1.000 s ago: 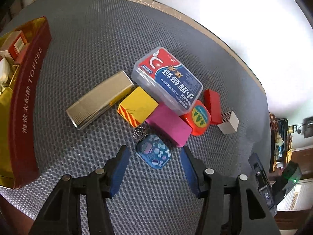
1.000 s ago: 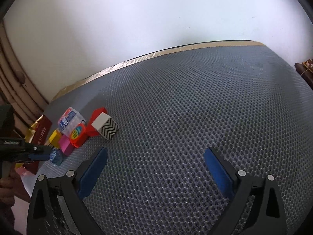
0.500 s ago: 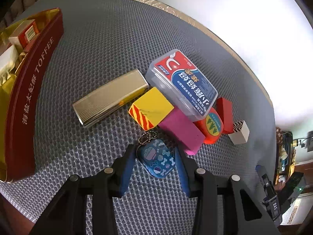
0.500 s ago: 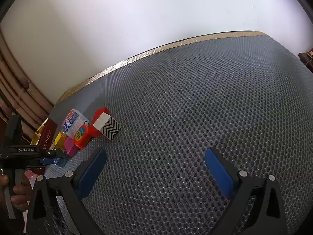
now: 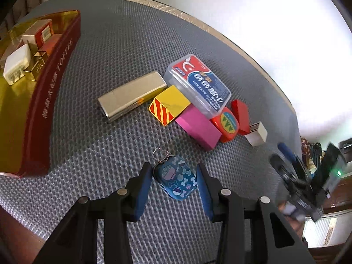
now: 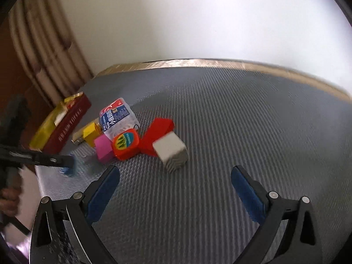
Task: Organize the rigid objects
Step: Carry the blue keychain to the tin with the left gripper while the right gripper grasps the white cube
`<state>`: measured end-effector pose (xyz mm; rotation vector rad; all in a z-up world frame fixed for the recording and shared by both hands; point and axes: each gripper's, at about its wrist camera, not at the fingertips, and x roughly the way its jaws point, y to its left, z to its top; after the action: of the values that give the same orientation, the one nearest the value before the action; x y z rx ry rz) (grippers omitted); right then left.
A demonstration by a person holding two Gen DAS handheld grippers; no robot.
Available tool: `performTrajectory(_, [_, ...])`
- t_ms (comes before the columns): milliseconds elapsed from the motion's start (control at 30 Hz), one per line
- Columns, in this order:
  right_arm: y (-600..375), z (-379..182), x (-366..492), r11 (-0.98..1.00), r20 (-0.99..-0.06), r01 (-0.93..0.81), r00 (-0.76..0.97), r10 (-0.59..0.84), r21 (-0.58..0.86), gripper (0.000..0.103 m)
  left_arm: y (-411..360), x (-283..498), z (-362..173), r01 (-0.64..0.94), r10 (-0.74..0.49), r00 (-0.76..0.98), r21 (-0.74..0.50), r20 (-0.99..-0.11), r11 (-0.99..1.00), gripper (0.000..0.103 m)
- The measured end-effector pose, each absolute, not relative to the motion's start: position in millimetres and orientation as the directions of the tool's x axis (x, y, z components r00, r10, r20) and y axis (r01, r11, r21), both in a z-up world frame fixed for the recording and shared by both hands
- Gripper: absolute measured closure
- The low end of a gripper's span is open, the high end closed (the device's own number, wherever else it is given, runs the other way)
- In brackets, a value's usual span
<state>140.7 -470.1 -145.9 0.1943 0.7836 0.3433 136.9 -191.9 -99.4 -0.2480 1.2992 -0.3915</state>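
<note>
Tag (image 5: 175,181) now clamped in my left gripper (image 5: 173,183), pulled clear of the pile (tin (image 5: 44,101) next, I judge); right gripper (image 6: 175,187) gapes empty.

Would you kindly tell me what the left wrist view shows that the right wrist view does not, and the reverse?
Left wrist only: the white charger inside the toffee tin, and the patterned face of the blue tag gripped by the left gripper. Right wrist only: the open, empty right gripper and a curtain. Both: pink block, floss box, white block.
</note>
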Motion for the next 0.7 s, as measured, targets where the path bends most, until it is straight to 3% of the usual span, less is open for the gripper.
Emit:
performTrajectory(133, [-457.9, -149.0, 158.8, 0.929, -0.677, -0.302, 0.64, 0.363, 0.213, 0.008, -181.0, 128.5, -84.6, 0.148, -0.433, 0.229, -0.408, -0.872, 0.901, 0.061])
performTrajectory(200, [-458.0, -151.9, 164.0, 0.919, -0.689, -0.329, 0.616, 0.383, 0.216, 0.026, -170.3, 122.5, -75.4, 0.155, -0.444, 0.236, -0.418, -0.864, 0.895, 0.061])
performTrajectory(433, [-443.6, -157.3, 180.8, 0.901, -0.717, -0.398, 0.577, 0.391, 0.171, 0.039, -151.4, 117.0, -38.6, 0.163, -0.448, 0.273, -0.418, -0.851, 0.894, 0.061])
performTrajectory(500, [-440.1, -159.5, 184.3, 0.899, -0.733, -0.409, 0.562, 0.383, 0.157, 0.069, -141.1, 113.6, -29.6, 0.158, -0.447, 0.283, -0.418, -0.849, 0.895, 0.061])
performTrajectory(700, [-433.8, -156.4, 169.0, 0.893, -0.734, -0.423, 0.556, 0.391, 0.155, 0.069, -113.1, 112.9, -9.9, 0.117, -0.423, 0.328, -0.408, -0.844, 0.905, 0.061])
